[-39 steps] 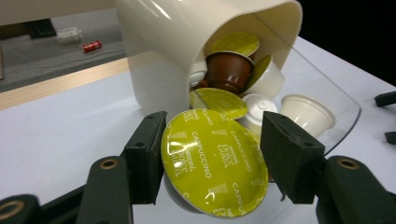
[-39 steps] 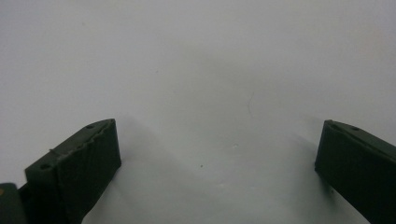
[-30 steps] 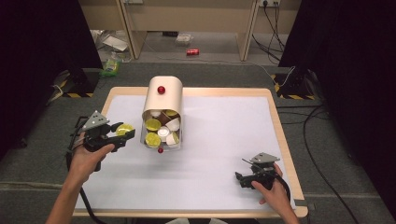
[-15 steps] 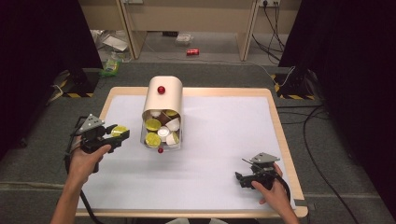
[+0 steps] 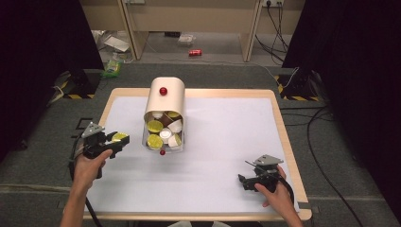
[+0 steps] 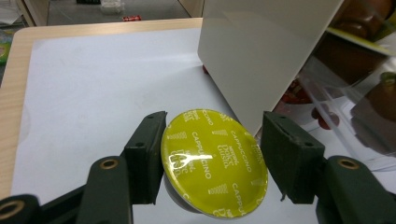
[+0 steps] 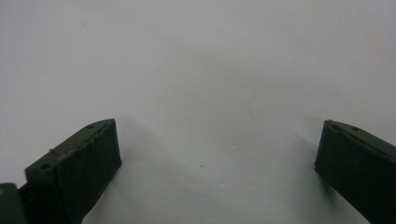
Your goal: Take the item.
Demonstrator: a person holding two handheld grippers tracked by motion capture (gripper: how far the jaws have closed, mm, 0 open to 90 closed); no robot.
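Left gripper holds a yellow capsule between its jaws (lid reads CAPPUCCINO), over the white mat near the table's left edge, just beside the cream dispenser lying there with more capsules in its open end. Right gripper rests on the mat's right side, jaws spread wide with nothing between them.

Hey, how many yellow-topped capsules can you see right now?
3. One yellow-lidded capsule sits between the left gripper fingers; two more lie in the beige holder's open mouth. Others may be hidden deeper inside.
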